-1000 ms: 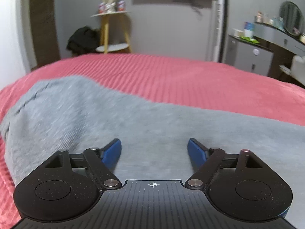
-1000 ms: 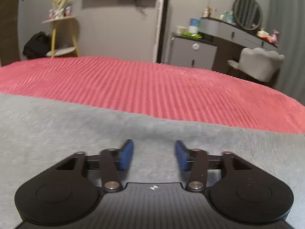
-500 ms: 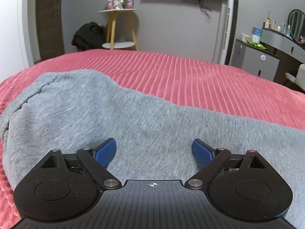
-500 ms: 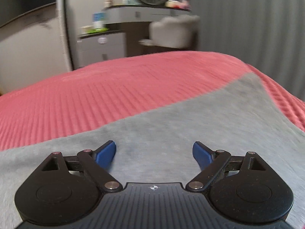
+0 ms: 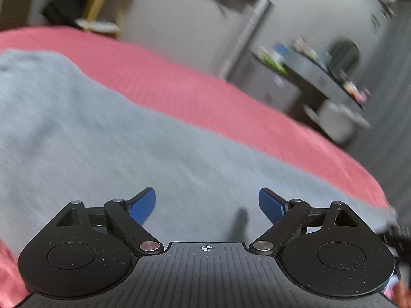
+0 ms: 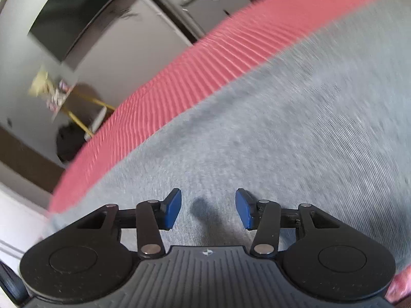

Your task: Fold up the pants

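We find no readable text, brand or number in either view — both are blurred by motion. The only sign we can make out is a small white crosshair mark, printed at the front edge of the ribbed black body of the left hand-held gripper (image 5: 207,202) and again on the right hand-held gripper (image 6: 208,208). The small packages on the yellow stand (image 6: 77,102) and the items on the dresser (image 5: 321,74) are too smeared for us to read.
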`<state>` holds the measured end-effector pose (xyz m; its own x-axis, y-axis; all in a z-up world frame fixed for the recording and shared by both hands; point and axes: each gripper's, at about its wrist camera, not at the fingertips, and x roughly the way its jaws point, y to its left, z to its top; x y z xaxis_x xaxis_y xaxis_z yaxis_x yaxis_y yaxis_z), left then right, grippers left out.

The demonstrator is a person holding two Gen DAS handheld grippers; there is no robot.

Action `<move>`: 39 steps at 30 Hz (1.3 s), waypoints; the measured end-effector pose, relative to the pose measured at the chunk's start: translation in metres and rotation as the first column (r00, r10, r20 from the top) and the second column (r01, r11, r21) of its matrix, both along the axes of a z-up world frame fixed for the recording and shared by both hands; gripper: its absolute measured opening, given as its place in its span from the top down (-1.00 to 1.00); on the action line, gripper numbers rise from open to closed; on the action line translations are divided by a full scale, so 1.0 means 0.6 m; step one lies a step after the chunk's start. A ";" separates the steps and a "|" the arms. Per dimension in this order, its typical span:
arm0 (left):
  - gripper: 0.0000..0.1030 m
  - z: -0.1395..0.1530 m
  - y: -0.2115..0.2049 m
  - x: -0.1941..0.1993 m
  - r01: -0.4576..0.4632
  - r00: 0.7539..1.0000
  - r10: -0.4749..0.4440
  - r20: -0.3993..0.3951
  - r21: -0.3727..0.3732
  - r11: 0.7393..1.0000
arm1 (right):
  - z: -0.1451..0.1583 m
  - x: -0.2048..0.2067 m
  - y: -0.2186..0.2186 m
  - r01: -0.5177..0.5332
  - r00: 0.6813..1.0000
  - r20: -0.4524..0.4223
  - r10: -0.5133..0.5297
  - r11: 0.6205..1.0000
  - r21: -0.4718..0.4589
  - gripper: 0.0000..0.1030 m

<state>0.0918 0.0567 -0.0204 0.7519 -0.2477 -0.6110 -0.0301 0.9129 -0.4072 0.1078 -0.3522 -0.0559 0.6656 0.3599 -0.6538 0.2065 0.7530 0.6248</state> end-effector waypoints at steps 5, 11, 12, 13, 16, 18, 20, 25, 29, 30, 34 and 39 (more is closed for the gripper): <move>-0.79 -0.011 -0.037 -0.006 0.015 0.998 0.000 -0.059 0.257 0.966 | -0.001 -0.033 -0.075 0.147 0.988 -0.072 -0.138 0.978 0.147 0.26; -0.79 -0.005 -0.027 -0.031 -0.087 0.985 0.127 -0.121 0.289 0.953 | 0.036 -0.135 -0.197 0.333 0.942 -0.029 -0.335 0.942 -0.047 0.25; -0.79 -0.004 -0.027 -0.031 -0.095 0.981 0.140 -0.131 0.302 0.949 | 0.037 -0.157 -0.227 0.382 0.923 -0.023 -0.383 0.923 -0.050 0.24; -0.79 -0.002 -0.030 -0.034 -0.101 0.980 0.149 -0.135 0.312 0.945 | 0.038 -0.177 -0.251 0.433 0.900 -0.027 -0.436 0.898 -0.076 0.23; -0.79 -0.001 -0.032 -0.042 -0.117 0.974 0.169 -0.151 0.303 0.946 | 0.028 -0.242 -0.321 0.561 0.824 -0.044 -0.564 0.825 -0.066 0.22; -0.79 0.000 -0.028 -0.049 -0.144 0.968 0.193 -0.161 0.273 0.951 | 0.020 -0.272 -0.360 0.624 0.780 -0.052 -0.624 0.781 -0.011 0.22; -0.79 0.002 -0.025 -0.057 -0.169 0.963 0.213 -0.162 0.248 0.954 | 0.014 -0.298 -0.390 0.663 0.748 -0.048 -0.662 0.747 0.043 0.17; -0.79 0.005 -0.031 -0.069 -0.182 0.963 0.223 -0.153 0.242 0.953 | -0.006 -0.295 -0.429 0.684 0.725 -0.015 -0.688 0.718 0.133 0.10; -0.79 0.005 -0.036 -0.071 -0.183 0.962 0.226 -0.153 0.253 0.950 | -0.031 -0.270 -0.450 0.650 0.757 -0.046 -0.652 0.745 0.147 0.12; -0.79 0.004 -0.036 -0.071 -0.182 0.962 0.226 -0.154 0.256 0.949 | -0.036 -0.260 -0.451 0.643 0.764 -0.052 -0.643 0.753 0.137 0.15; -0.81 0.002 -0.039 -0.068 -0.182 0.962 0.226 -0.150 0.265 0.947 | -0.017 -0.253 -0.443 0.619 0.783 0.030 -0.622 0.783 0.069 0.68; -0.82 -0.002 -0.042 -0.065 -0.176 0.963 0.223 -0.151 0.275 0.945 | -0.009 -0.239 -0.437 0.604 0.793 0.084 -0.604 0.797 0.026 0.55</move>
